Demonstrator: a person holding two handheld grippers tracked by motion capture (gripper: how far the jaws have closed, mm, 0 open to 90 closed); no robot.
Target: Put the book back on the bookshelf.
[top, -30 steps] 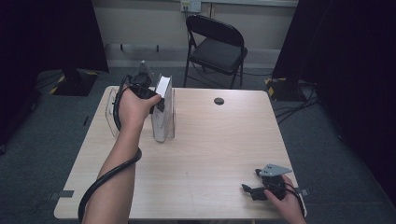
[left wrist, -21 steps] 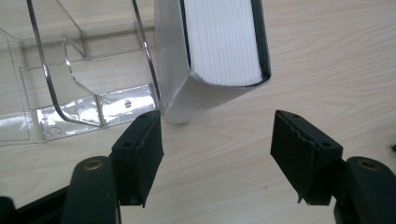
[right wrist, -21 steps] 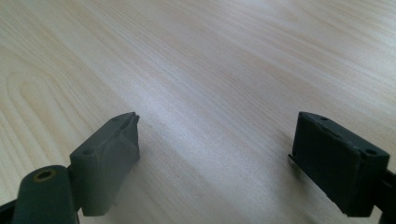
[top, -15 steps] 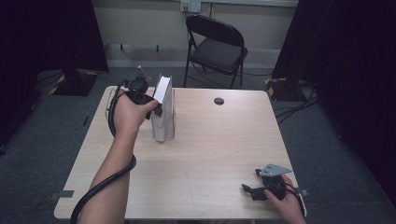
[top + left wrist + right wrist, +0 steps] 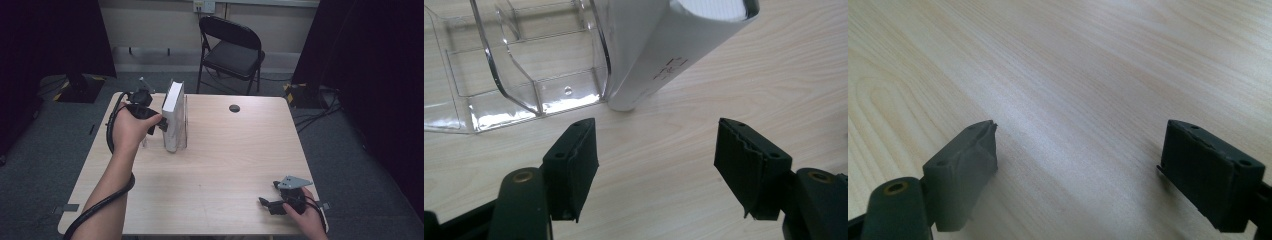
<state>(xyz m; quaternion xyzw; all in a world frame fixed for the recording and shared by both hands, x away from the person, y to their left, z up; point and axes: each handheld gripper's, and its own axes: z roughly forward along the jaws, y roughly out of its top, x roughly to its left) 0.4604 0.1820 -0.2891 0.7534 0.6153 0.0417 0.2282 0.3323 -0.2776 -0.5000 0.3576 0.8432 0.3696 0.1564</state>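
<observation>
One white book (image 5: 173,117) stands upright near the bench's (image 5: 215,170) far left corner, leaning against one clear plastic holder (image 5: 514,75). One small dark disc (image 5: 234,108) lies by the far edge. Two claws are out: the left claw (image 5: 656,150) is spread with nothing between its jaws, just short of the book's spine; the right claw (image 5: 1078,165) is spread too, resting at the near right corner. Since the earlier frames the left hand has drawn back from the book toward the left edge; the right hand has stayed put.

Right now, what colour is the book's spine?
White with dark lettering; the book shows best in the left gripper view.
</observation>
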